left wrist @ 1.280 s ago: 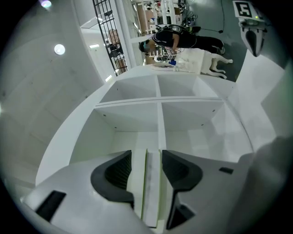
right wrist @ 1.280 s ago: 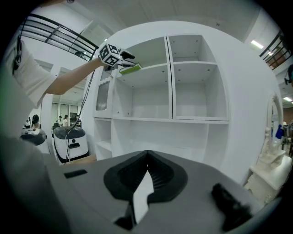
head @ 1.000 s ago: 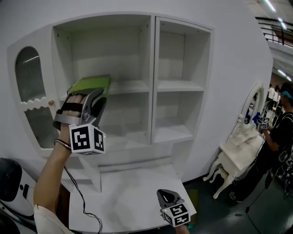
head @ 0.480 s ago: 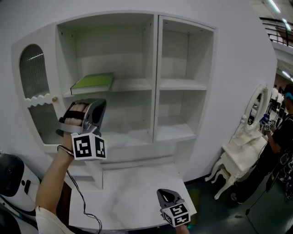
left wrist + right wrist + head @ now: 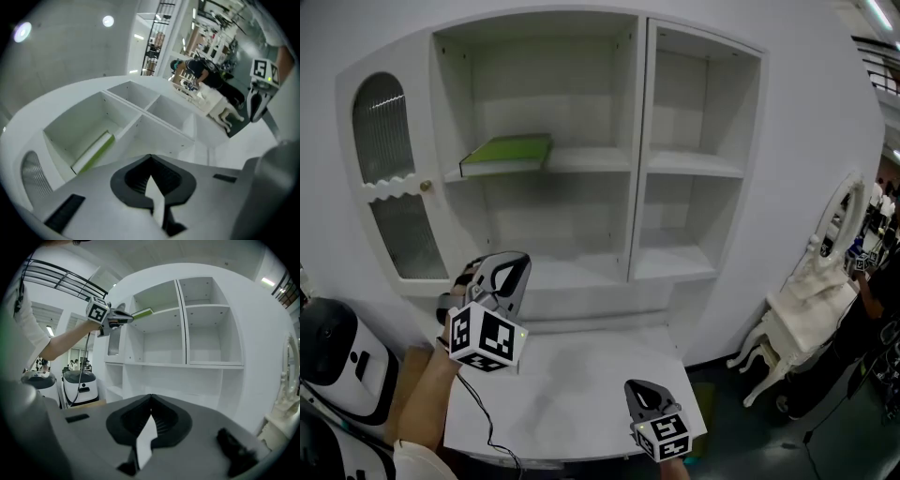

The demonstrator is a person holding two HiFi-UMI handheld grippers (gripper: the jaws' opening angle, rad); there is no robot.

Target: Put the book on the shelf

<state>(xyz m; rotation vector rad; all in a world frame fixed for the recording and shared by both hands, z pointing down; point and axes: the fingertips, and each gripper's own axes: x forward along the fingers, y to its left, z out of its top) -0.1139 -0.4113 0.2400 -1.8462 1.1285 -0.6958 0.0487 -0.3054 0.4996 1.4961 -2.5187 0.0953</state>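
Note:
The green book [image 5: 508, 152] lies flat on the upper shelf of the left compartment of the white shelf unit [image 5: 637, 159]. It also shows as a green strip in the left gripper view, book [image 5: 93, 152], and in the right gripper view, book [image 5: 142, 312]. My left gripper [image 5: 510, 270] hangs well below the book, in front of the lower shelf, shut with nothing in it. My right gripper [image 5: 643, 397] is low over the white desk top [image 5: 581, 384], shut and empty.
A glazed cabinet door [image 5: 389, 159] stands left of the shelves. A white machine [image 5: 333, 361] sits at the lower left. A white ornate dressing table [image 5: 806, 309] and a person [image 5: 881, 281] are at the right. A cable trails from my left arm.
My left gripper has come away from the book and dropped down and back from the upper shelf. The book stays on the shelf. The right gripper has held still.

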